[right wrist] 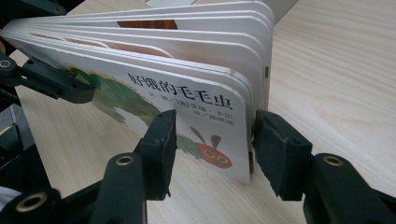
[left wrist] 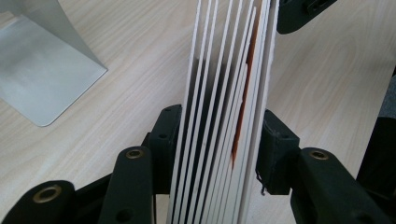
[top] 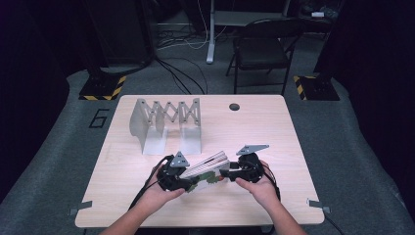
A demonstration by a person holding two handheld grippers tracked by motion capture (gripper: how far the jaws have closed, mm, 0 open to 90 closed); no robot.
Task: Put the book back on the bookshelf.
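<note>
Table (top: 274, 122): a person holds a board book (top: 208, 169) at its 6 o'clock edge between both grippers. Rack (top: 166, 122) stands at 11 o'clock of the book, well apart, path clear. Left gripper (top: 172, 177) has its jaws partly closed, clamping the fanned pages. Right gripper (top: 247, 167) likewise pinches the cover end. Step: book carried; next, likely lift and slot it upright into the rack.

Metal accordion book rack (top: 166, 125) on wooden table (top: 274, 127), black folding chair (top: 262, 49) behind, possibly cables (top: 183, 73) on floor
</note>
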